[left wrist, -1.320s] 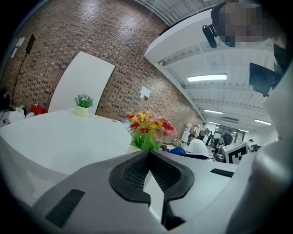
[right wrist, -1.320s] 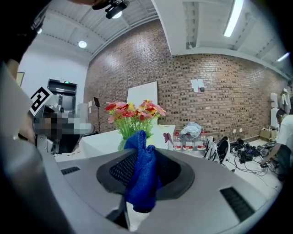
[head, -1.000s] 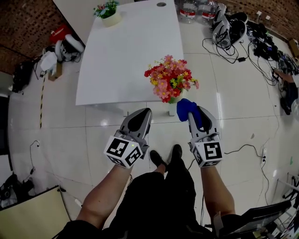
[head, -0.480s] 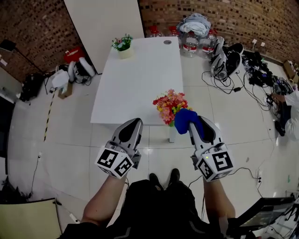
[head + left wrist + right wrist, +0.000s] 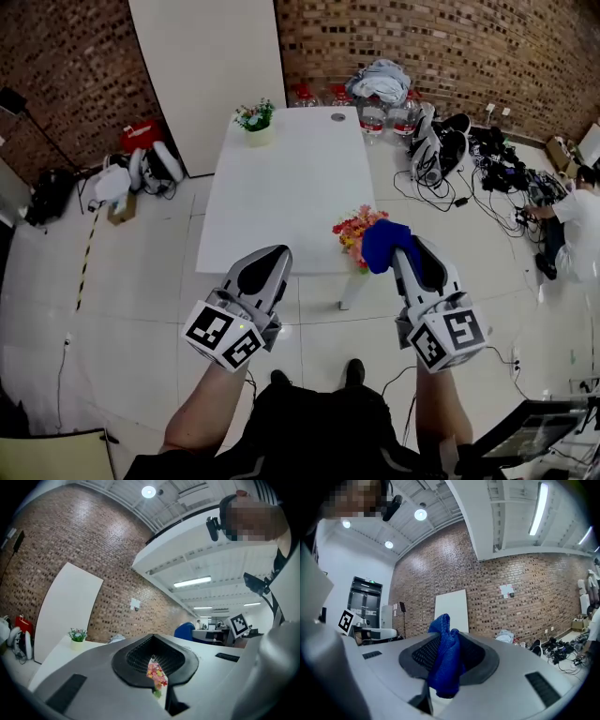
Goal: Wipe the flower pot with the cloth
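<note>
Flower pot (image 5: 354,234), bright blooms, stands on the white table (image 5: 281,178) at the tabletop's 5 o'clock corner. Its lower part is hidden behind the cloth in the head view.

Change over the last second: table and pot have shrunk and slid up-frame. More brick wall (image 5: 422,47) and tiled floor (image 5: 131,281) now show, and the feet (image 5: 354,373) sit farther from the table edge. Reads as the person backing off or straightening up. Both grippers have kept their side-by-side carry. Judgement: the gap to the pot has widened, so no wiping is under way. Whether a pass is finished or not yet begun cannot be told.

Pose, large to small:
- Left forearm (image 5: 208,398) and right forearm (image 5: 431,403) reach forward from 6 o'clock, roughly parallel, held up before the body over the floor.
- Left gripper (image 5: 272,255) lies at 7 o'clock of frame centre, nose aimed to 1 o'clock. Jaws are drawn in to a thin slit with nothing between them; its own view shows the blooms far off through the slit.
- Right gripper (image 5: 405,255) lies at 4 o'clock, nose aimed to 11 o'clock. Jaws pinch the blue cloth (image 5: 380,246), bunched, a tuft standing above the tips.
- Cloth overlaps the blooms in the head view but looks well short of them.
- Small green plant (image 5: 255,117) sits at the table's 11 o'clock corner.
</note>
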